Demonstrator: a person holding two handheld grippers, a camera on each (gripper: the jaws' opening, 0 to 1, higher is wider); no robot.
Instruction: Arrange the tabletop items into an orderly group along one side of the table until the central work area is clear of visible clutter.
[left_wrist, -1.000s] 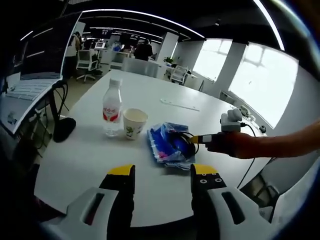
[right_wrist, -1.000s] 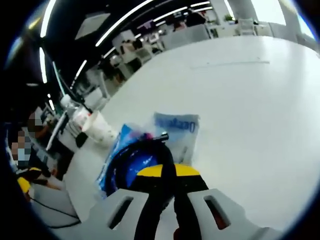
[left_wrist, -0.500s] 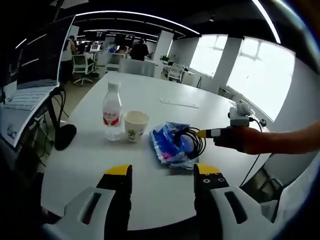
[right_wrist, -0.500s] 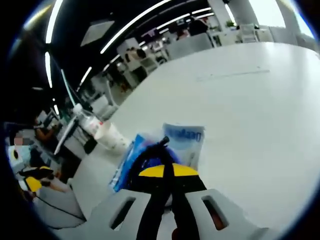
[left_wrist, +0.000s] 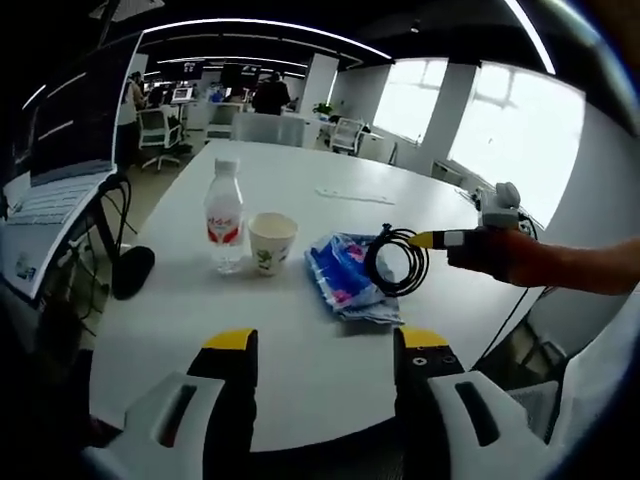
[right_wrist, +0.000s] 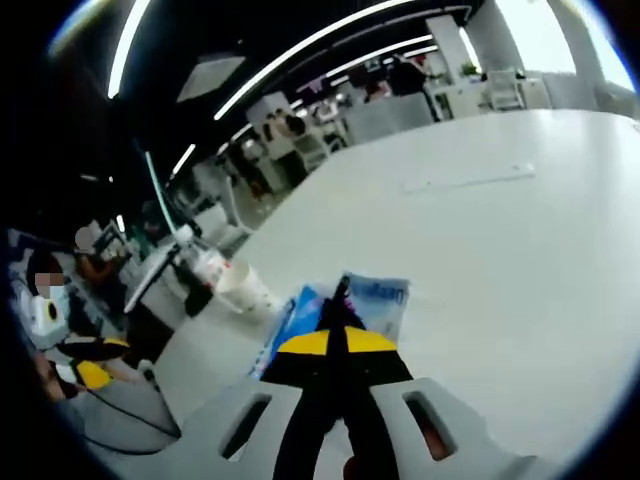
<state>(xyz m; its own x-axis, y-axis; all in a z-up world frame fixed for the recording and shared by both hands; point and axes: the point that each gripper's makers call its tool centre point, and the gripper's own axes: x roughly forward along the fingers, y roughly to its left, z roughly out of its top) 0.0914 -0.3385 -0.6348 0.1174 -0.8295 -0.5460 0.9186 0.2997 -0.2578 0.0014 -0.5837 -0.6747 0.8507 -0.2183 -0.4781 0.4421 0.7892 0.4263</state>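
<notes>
Well, the right gripper (left_wrist: 432, 239) has its jaws clamped on a coiled black cable (left_wrist: 396, 262), lifted above the blue packet (left_wrist: 344, 279). Beside it on the bench (left_wrist: 300, 340) stand a paper cup (left_wrist: 271, 241) and capped water bottle (left_wrist: 225, 216). The left gripper (left_wrist: 325, 345) hangs with jaws apart.

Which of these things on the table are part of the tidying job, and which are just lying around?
Part of the job:
water bottle
paper cup
blue packet
black cable coil, held up by the right gripper

Just lying around:
long white strip
</notes>
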